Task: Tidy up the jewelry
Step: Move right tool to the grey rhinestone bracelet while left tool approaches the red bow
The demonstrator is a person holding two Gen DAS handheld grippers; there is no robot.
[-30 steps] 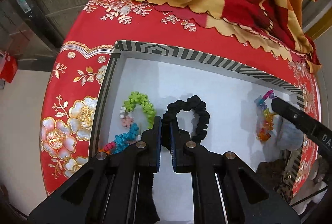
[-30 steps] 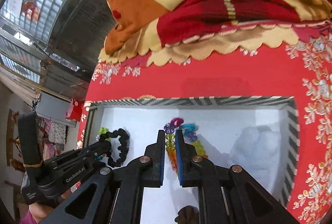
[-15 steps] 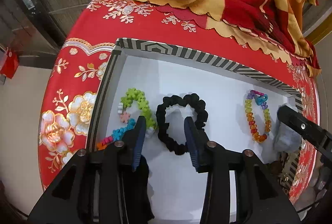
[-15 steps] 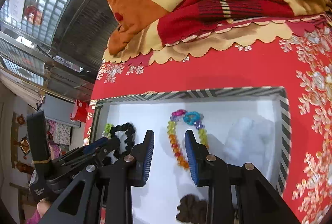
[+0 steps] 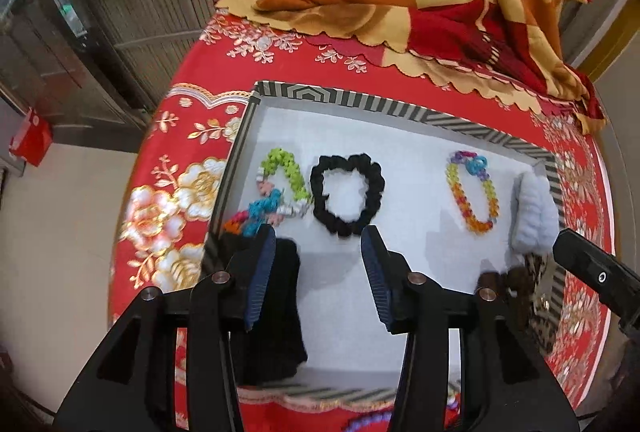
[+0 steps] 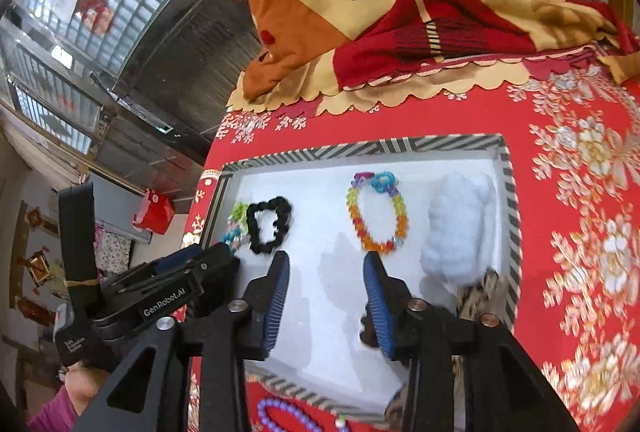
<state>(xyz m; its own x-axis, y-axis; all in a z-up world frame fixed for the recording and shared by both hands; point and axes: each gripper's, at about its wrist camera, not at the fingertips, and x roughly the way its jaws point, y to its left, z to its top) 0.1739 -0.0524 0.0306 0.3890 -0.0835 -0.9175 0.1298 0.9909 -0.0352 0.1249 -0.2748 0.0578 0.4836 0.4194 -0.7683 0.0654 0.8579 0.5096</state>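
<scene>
The black scrunchie (image 5: 347, 194) lies flat on the white floor of the striped tray (image 5: 360, 104), between the green-and-blue bead bracelet (image 5: 276, 188) and the rainbow bead bracelet (image 5: 474, 192). A fluffy white scrunchie (image 6: 456, 228) lies beside the right wall. The left gripper (image 5: 318, 268) and the right gripper (image 6: 326, 290) hover above the tray, their fingers spread apart and holding nothing. The tray rests on a red floral cloth (image 6: 568, 200).

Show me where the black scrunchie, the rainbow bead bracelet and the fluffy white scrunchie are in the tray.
black scrunchie (image 5: 378, 184): left wrist view, on its right-hand ruffle.
rainbow bead bracelet (image 6: 362, 228): right wrist view, on the orange beads of its left side.
fluffy white scrunchie (image 6: 456, 232): right wrist view, on its middle.
</scene>
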